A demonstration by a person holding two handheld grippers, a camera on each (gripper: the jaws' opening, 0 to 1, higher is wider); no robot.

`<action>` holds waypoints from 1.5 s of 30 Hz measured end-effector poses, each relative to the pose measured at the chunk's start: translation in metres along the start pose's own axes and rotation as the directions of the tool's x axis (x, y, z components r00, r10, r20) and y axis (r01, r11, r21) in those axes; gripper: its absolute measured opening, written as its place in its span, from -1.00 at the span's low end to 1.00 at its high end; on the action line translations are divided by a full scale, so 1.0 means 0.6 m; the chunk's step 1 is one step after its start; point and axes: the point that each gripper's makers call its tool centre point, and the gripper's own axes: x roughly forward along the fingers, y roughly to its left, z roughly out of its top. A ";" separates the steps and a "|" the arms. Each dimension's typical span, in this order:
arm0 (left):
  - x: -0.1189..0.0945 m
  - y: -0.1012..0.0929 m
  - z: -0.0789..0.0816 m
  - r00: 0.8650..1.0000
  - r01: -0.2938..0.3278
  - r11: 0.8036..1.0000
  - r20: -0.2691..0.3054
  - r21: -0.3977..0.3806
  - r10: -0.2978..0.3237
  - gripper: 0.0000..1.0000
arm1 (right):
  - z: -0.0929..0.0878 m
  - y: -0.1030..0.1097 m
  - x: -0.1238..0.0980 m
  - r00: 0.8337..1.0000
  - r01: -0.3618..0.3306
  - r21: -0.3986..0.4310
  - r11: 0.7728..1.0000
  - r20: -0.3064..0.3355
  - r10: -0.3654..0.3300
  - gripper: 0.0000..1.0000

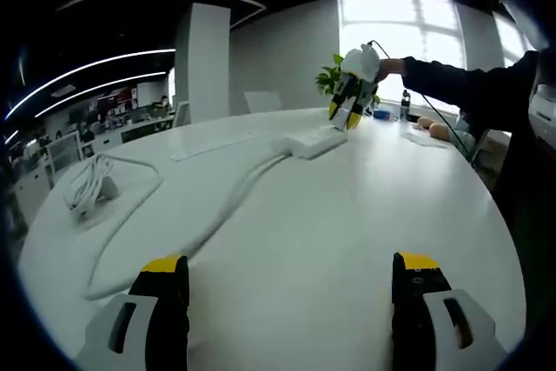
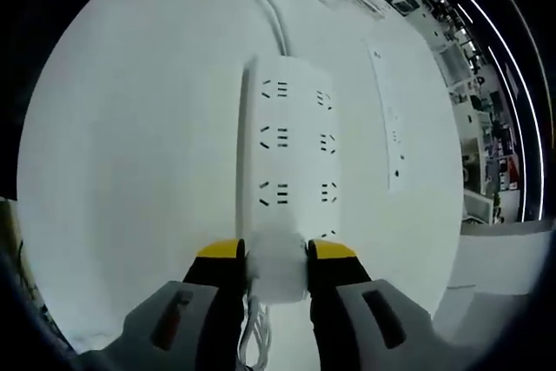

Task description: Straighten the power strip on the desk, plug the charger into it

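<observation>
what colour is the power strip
White, with dark socket slots. The power strip shows best in the right gripper view, on the white desk.

White rectangular plastic power strip lies flat on white desk, socket face up, two columns of outlets, long axis running straight ahead of right gripper. White cable leaves strip's far end, snakes across desk toward left gripper. White blocky charger pinched between right gripper's yellow-tipped jaws, sitting over strip's near end; whether prongs are seated, cannot tell. Charger's white cord trails down between jaws.
</observation>
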 end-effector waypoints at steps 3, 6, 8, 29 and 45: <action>0.000 0.000 0.001 1.000 0.002 1.000 0.000 0.001 -0.002 0.99 | 0.000 -0.001 0.000 1.000 -0.017 0.002 1.000 0.007 0.017 -0.46; 0.001 0.001 0.001 1.000 0.002 1.000 -0.003 0.002 -0.002 0.99 | 0.002 -0.001 0.002 0.999 -0.036 0.000 0.999 0.004 0.036 -0.46; 0.002 0.000 0.000 1.000 0.001 1.000 -0.007 0.004 -0.001 0.99 | 0.002 0.001 0.002 0.999 -0.049 -0.005 0.999 -0.005 0.049 -0.46; 0.006 -0.002 0.004 1.000 0.003 1.000 -0.007 0.006 -0.003 0.99 | 0.003 0.001 0.001 0.992 -0.127 -0.028 0.992 0.008 0.127 -0.47; 0.012 -0.003 0.005 1.000 0.012 1.000 -0.003 0.008 -0.012 0.99 | 0.007 -0.004 0.003 0.990 -0.134 0.031 0.991 0.048 0.132 -0.50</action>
